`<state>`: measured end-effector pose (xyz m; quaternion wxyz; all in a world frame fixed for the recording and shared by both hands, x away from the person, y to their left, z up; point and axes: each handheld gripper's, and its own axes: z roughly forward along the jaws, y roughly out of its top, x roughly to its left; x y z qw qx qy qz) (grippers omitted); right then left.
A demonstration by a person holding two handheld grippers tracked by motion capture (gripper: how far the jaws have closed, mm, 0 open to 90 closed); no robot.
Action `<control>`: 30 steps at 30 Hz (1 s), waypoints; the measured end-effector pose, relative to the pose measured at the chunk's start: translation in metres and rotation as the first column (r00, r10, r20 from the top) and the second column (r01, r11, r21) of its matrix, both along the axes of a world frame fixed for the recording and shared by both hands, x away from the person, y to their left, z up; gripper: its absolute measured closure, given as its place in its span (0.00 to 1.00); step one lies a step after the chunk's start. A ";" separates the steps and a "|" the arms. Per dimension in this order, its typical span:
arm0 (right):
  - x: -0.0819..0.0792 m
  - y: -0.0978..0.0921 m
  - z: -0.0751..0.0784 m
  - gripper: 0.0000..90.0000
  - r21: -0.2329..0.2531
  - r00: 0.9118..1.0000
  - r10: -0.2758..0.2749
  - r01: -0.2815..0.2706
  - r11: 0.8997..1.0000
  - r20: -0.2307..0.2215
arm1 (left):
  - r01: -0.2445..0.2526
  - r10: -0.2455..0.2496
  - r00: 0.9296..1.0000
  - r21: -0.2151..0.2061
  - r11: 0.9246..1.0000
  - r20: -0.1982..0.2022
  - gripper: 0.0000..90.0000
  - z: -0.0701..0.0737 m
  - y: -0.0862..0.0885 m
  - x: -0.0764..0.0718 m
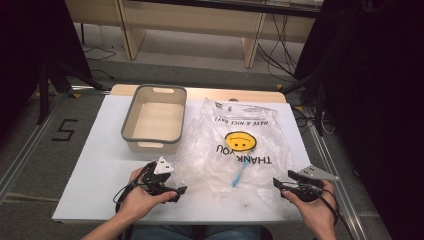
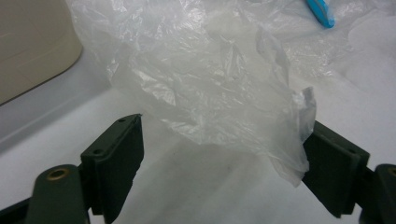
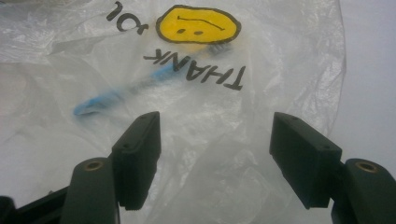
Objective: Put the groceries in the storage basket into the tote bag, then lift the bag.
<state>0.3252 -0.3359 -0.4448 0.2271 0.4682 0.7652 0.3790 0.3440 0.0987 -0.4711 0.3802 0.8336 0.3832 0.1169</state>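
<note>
Clear plastic bag (image 1: 235, 145) spread across centre frame on the white surface (image 1: 95, 170); blue item (image 1: 240, 175) inside, perhaps a toothbrush, blurred. Left tool (image 1: 181, 190) and right tool (image 1: 276, 183) both spread, at its lower edges.

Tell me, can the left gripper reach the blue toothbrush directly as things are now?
Probably not directly. The blue toothbrush appears to lie inside the plastic bag, under its film. The left gripper is open at the bag's near left edge, so film lies between them.
</note>
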 end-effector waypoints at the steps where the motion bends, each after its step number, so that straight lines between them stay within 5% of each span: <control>1: 0.000 0.001 0.000 0.38 0.000 1.000 0.003 -0.003 1.000 0.000 | 0.001 -0.001 1.000 0.001 1.000 0.002 0.23 0.000 0.000 0.000; 30: -0.003 -0.003 -0.002 0.37 0.004 1.000 -0.010 0.010 1.000 -0.012 | -0.005 0.005 1.000 0.010 1.000 -0.001 0.27 -0.002 -0.002 0.000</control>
